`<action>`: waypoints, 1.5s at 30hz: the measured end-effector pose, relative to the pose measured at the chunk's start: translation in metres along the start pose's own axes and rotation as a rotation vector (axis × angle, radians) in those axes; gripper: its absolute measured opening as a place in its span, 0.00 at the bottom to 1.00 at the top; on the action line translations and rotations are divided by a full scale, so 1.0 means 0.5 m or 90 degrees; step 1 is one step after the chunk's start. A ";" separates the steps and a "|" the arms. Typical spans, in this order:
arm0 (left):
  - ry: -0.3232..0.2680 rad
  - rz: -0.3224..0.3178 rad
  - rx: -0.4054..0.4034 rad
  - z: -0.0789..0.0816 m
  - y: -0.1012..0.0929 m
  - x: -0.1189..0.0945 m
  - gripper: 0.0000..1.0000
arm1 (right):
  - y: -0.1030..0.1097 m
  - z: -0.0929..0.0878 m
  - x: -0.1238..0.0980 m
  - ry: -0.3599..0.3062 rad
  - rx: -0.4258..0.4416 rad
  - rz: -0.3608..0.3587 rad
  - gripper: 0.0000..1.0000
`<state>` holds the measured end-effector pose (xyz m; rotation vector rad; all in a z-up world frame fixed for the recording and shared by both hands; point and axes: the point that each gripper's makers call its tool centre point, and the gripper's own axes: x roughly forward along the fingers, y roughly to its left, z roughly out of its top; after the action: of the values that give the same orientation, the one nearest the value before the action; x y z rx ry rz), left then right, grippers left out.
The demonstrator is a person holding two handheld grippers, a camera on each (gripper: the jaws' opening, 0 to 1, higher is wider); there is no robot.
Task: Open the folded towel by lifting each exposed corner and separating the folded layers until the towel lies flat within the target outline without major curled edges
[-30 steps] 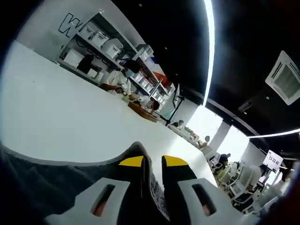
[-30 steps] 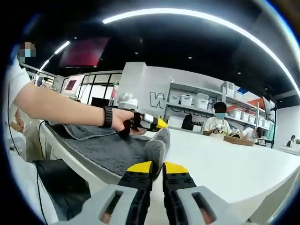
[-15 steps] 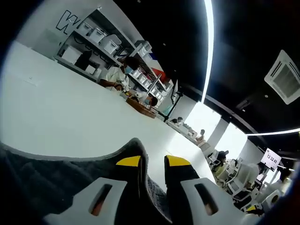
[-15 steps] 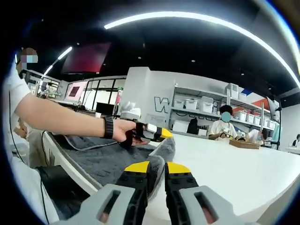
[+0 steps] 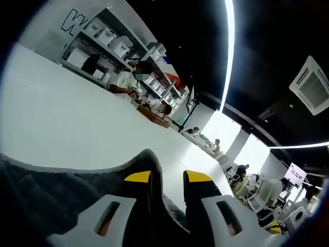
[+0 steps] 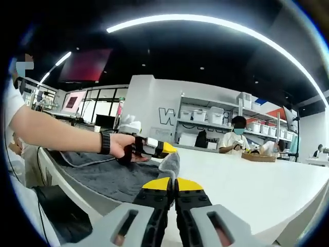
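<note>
In both views a dark grey towel lay across the white table, lower left of frame. The right gripper and the left gripper each pinched a raised towel edge, fingers nearly closed. Uneven pulling could slip a corner free and leave it curled.

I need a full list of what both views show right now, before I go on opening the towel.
towel: one, dark grey, on the white table, an edge pinched up between each gripper's jaws.
table: one, white, long, under the towel.
shelves: one unit, white, with white storage boxes, against the far wall.
tray: one, brown, on the far end of the table.
other people: several, seated or standing in the background.
ceiling light strips: white, on a dark ceiling.
hand: one, wearing a black wristband, holding the left gripper.
left gripper: yellow-tipped, shut on the towel.
right gripper: yellow-tipped, shut on the towel.
</note>
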<state>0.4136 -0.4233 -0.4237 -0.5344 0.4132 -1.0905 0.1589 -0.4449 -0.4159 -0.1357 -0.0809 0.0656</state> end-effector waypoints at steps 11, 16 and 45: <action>0.006 -0.009 0.001 -0.010 -0.010 0.001 0.31 | -0.013 -0.044 -0.023 0.051 -0.016 -0.030 0.00; 0.007 -0.012 -0.002 -0.009 -0.010 -0.002 0.32 | -0.027 -0.042 -0.027 0.051 -0.016 -0.051 0.01; 0.056 -0.069 0.146 -0.031 -0.094 -0.074 0.37 | 0.025 -0.027 0.009 0.059 -0.027 0.068 0.16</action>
<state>0.3561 -0.4097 -0.4061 -0.3086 0.3330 -1.2509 0.1638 -0.4342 -0.4305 -0.1847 0.0168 0.1636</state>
